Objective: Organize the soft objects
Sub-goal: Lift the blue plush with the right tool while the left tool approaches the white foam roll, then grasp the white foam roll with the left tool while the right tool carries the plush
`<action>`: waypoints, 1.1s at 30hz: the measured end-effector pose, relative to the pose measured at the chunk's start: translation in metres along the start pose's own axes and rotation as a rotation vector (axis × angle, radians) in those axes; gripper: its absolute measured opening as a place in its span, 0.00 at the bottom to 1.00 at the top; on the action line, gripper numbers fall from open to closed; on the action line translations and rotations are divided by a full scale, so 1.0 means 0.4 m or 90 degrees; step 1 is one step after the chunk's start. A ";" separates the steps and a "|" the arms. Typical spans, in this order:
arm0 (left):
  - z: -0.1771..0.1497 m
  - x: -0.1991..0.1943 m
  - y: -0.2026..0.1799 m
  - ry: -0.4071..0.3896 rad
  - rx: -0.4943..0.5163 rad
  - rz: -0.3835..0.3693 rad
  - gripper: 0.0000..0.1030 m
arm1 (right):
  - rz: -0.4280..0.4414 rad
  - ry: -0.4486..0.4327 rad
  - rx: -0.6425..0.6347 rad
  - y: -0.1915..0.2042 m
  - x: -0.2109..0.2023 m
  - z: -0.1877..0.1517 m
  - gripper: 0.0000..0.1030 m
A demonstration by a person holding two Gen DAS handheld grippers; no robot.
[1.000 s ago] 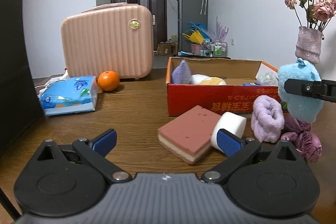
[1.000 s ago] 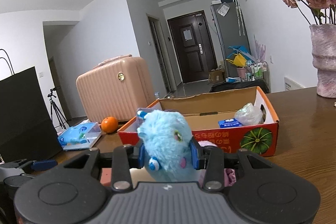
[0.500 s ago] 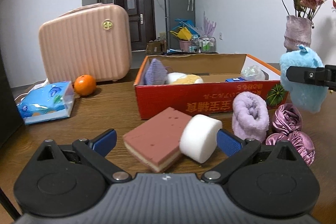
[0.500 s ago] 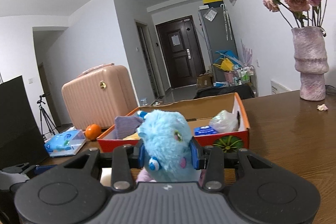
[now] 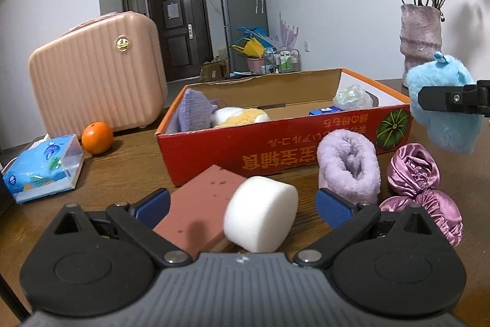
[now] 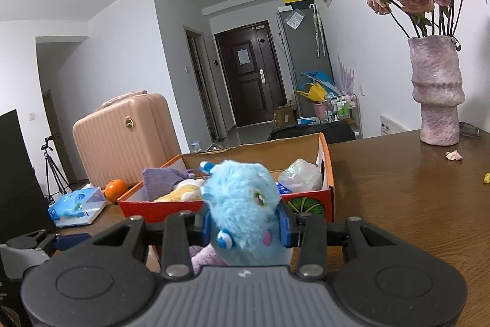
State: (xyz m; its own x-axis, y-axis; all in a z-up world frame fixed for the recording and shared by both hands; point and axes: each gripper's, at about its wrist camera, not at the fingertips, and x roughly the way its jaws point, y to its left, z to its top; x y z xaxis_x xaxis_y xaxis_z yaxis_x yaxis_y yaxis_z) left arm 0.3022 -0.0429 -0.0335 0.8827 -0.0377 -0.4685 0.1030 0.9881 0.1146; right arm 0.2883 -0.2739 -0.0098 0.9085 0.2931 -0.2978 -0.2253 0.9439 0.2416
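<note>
On wooden table (image 5: 128, 173) | right gripper (image 6: 245, 227) clamped on fluffy blue plush toy (image 6: 242, 207), held near red cardboard box (image 5: 275, 143) | left gripper (image 5: 243, 204) jaws wide apart around white foam cylinder (image 5: 260, 213), not touching

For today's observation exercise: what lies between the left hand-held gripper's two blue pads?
In the left wrist view, the white foam cylinder and the pink sponge block lie between the open left hand-held gripper pads.

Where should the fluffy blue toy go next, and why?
Probably forward, over the red box, then let go. The right tool is shut on the blue toy, held just short of the box's near wall, and other soft things already lie inside it.
</note>
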 end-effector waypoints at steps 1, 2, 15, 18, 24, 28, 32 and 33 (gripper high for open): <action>0.001 0.003 -0.004 0.001 0.002 -0.002 1.00 | -0.001 0.001 -0.001 0.000 0.000 -0.001 0.38; 0.001 0.006 -0.007 0.000 0.005 -0.004 1.00 | -0.001 0.001 -0.001 -0.001 0.001 -0.002 0.38; -0.001 0.039 -0.010 0.021 0.014 -0.051 0.58 | -0.004 0.010 -0.008 0.004 0.011 -0.008 0.38; -0.004 0.036 -0.017 0.019 0.018 -0.060 0.46 | -0.004 0.010 -0.009 0.005 0.011 -0.010 0.38; -0.008 0.035 -0.019 0.024 0.019 -0.074 0.35 | -0.003 0.010 -0.010 0.007 0.011 -0.012 0.38; -0.009 0.025 -0.021 0.014 0.018 -0.076 0.33 | -0.002 0.012 -0.009 0.007 0.012 -0.012 0.38; -0.009 0.012 -0.021 0.004 0.015 -0.074 0.32 | 0.000 0.013 -0.012 0.011 0.012 -0.014 0.38; -0.009 0.008 -0.021 -0.001 0.015 -0.073 0.32 | 0.000 0.012 -0.012 0.012 0.012 -0.014 0.38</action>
State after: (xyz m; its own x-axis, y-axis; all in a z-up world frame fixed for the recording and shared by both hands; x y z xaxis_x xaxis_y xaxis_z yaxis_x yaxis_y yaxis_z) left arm 0.3023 -0.0509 -0.0391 0.8651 -0.1504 -0.4786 0.2142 0.9734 0.0813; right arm 0.2897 -0.2673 -0.0152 0.9015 0.2959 -0.3158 -0.2320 0.9465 0.2244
